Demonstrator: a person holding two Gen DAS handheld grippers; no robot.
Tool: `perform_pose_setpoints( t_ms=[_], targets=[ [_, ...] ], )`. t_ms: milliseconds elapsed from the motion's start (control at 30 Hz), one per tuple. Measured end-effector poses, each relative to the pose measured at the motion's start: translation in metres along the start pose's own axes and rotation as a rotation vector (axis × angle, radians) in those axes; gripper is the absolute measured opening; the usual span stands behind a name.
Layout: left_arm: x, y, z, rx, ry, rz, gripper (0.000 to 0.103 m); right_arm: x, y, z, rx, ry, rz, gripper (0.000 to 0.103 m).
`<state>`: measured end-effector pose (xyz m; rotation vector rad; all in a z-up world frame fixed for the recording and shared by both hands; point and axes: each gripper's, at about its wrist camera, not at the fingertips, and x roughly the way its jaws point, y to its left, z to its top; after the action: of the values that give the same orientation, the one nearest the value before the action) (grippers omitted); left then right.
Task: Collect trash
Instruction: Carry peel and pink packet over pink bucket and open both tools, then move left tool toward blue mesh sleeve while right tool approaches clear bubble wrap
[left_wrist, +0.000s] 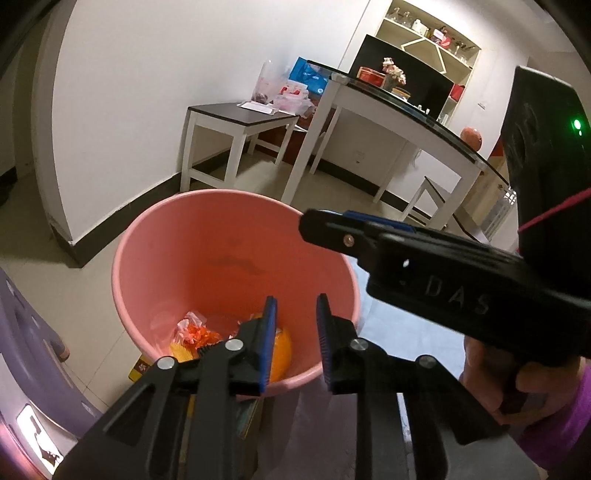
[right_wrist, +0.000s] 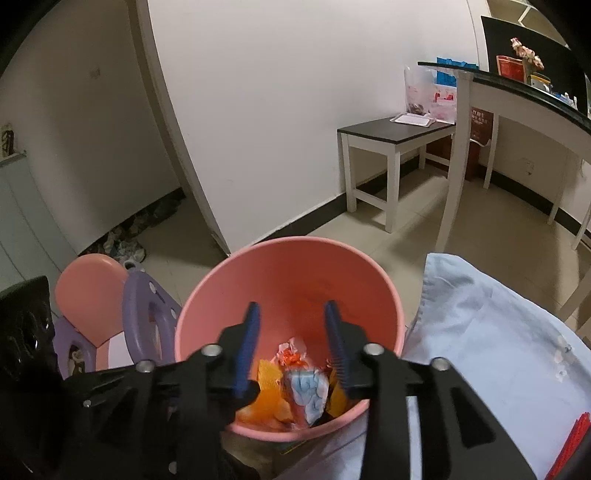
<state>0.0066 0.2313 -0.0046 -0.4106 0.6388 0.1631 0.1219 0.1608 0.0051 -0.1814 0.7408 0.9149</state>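
we hold our left claw (left_wrist: 293, 314) and our right claw (right_wrist: 291, 321) open and empty over the pink bucket (right_wrist: 373, 295) on the floor, and the trash (right_wrist: 306, 387) lies at its bottom.

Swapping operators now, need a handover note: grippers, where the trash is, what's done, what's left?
Left gripper: open, nothing between the pads, over the round pink plastic bin.
Right gripper: open, empty, also over the bin.
Trash: crumpled white-and-blue wrapper, orange packets and red-and-white scrap lie in the bin's bottom.
Done: those pieces are binned.
Left: check for more; a yellow packet shows just outside the bin, whether it is trash is unclear.
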Motion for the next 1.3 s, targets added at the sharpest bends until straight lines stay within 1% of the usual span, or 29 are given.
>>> perform_pose_setpoints(
  t_ms=[100,200,367,533,700,800,933,1067,1233,1300],
  targets=[
    [-0.003,-0.004,-0.001,0.017,-0.004,0.009,0.022,-0.008,0.001,0.000,-0.007,-0.012,0.005,0.040],
    [-0.007,-0.007,-0.002,0.021,-0.007,0.011,0.021,-0.024,-0.002,-0.003,0.001,-0.033,0.006,0.044],
    [-0.012,-0.014,-0.002,0.019,-0.011,0.013,0.021,-0.053,-0.006,-0.010,0.011,-0.068,0.002,0.044],
    [-0.022,-0.028,-0.006,0.032,-0.031,0.008,0.021,-0.088,-0.010,-0.027,0.001,-0.093,-0.011,0.045],
    [-0.033,-0.044,-0.010,0.064,-0.048,-0.006,0.021,-0.127,-0.024,-0.051,0.020,-0.099,-0.051,0.045],
    [-0.036,-0.059,-0.014,0.087,-0.047,-0.031,0.021,-0.152,-0.041,-0.069,0.049,-0.097,-0.101,0.045],
    [-0.033,-0.081,-0.019,0.129,-0.025,-0.057,0.021,-0.192,-0.077,-0.100,0.117,-0.094,-0.186,0.045],
    [-0.029,-0.105,-0.026,0.174,-0.006,-0.091,0.021,-0.225,-0.110,-0.132,0.161,-0.072,-0.257,0.045],
    [-0.019,-0.133,-0.034,0.216,0.029,-0.132,0.021,-0.255,-0.145,-0.166,0.188,-0.035,-0.307,0.051],
    [-0.015,-0.142,-0.038,0.231,0.046,-0.140,0.021,-0.261,-0.151,-0.176,0.198,-0.026,-0.310,0.053]
  ],
)
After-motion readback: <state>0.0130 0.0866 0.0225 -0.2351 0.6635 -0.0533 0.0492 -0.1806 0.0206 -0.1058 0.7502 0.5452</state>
